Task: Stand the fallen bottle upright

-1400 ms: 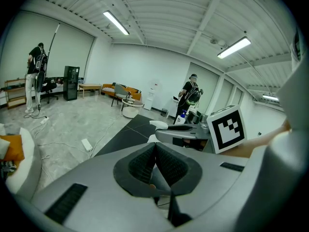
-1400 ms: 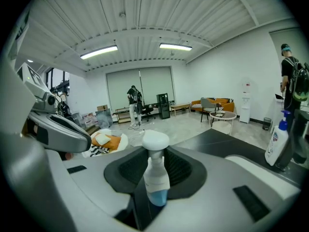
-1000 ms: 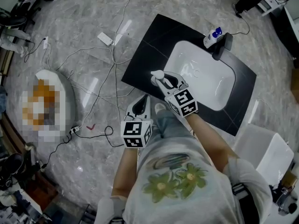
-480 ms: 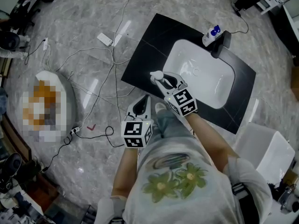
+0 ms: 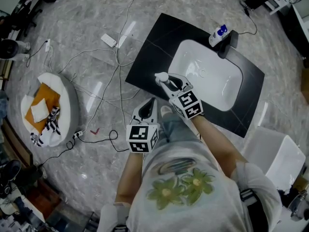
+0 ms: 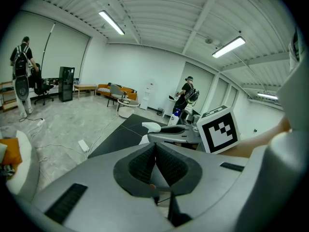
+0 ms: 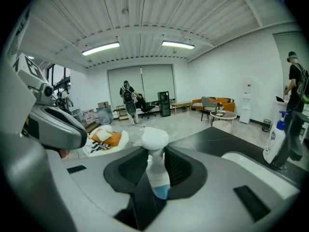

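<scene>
A small pump bottle (image 7: 157, 170) with a white pump head and blue contents stands upright between the jaws of my right gripper (image 7: 155, 154), which is shut on its neck. In the head view the same bottle (image 5: 161, 77) hangs over the near left corner of the black counter (image 5: 154, 47), beside the white sink (image 5: 212, 86), held by the right gripper (image 5: 167, 82). My left gripper (image 5: 147, 104) hangs nearer the body, off the counter. Its pads meet with nothing between them (image 6: 155, 149). A second bottle (image 7: 274, 139) with a blue pump stands by the black faucet (image 5: 228, 46).
Cables (image 5: 113, 62) and a white power strip (image 5: 109, 40) lie on the marble floor left of the counter. A round white basket (image 5: 67, 108) with an orange cushion sits at far left. A white box (image 5: 270, 156) stands at right. People (image 7: 126, 98) stand far off.
</scene>
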`<state>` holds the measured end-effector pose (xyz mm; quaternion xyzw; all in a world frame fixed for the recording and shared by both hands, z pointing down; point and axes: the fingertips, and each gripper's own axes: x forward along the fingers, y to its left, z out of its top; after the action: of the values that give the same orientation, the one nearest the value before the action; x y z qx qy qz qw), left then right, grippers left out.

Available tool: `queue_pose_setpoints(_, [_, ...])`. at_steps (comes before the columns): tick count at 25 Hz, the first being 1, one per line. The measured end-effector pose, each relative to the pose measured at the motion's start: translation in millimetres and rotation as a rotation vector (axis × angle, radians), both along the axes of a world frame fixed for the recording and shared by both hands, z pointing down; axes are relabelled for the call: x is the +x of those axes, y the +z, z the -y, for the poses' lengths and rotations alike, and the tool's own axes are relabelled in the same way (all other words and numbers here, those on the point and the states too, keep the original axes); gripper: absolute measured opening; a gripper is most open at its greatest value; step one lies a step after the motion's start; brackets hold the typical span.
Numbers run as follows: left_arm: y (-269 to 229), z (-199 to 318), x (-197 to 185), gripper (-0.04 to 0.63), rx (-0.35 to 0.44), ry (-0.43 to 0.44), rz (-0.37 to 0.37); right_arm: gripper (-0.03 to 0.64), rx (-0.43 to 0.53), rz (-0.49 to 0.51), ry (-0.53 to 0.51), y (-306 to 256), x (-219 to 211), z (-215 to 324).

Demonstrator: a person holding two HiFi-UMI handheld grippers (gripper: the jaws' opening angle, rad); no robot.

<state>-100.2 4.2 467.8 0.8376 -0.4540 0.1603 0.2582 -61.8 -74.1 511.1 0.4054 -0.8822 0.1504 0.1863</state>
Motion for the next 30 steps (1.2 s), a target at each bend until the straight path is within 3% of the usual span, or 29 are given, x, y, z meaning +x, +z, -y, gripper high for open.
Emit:
queue_pose_setpoints(18, [-2.1, -9.8, 7.4, 0.018, 0.004, 0.022, 0.011, 0.121, 0.008, -0.075, -0.019, 0.1, -0.9, -8.1])
queue_pose_setpoints(30, [-6.6, -14.6, 14.3, 0.018, 0.014, 0.025, 0.015, 0.127, -0.015, -0.074, -0.012, 3.0, 6.6, -19.7])
